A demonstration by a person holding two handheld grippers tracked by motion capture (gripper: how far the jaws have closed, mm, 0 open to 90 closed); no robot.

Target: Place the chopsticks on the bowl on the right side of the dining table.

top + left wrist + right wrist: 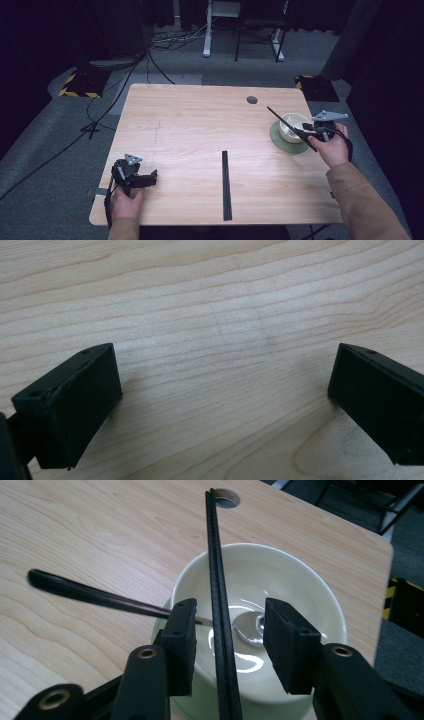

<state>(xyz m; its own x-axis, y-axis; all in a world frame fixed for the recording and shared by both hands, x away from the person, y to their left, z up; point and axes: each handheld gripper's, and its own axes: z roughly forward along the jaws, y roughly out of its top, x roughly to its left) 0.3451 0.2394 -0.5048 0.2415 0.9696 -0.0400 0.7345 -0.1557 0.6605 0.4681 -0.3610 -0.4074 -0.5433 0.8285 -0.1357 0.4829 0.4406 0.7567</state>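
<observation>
My right gripper [227, 645] has its jaws apart around the black chopsticks [220, 630] lying across the white bowl [300, 595] just below, left gripper [220, 405] gaping empty; they look light, stiff, slick, so I'd pinch mid-length.

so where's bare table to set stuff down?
Free: the whole stretch between the left gripper and the black chopsticks, plus the far half up to the cable hole. Crowded: the right edge, where the right gripper hangs over the bowl and green saucer.
</observation>
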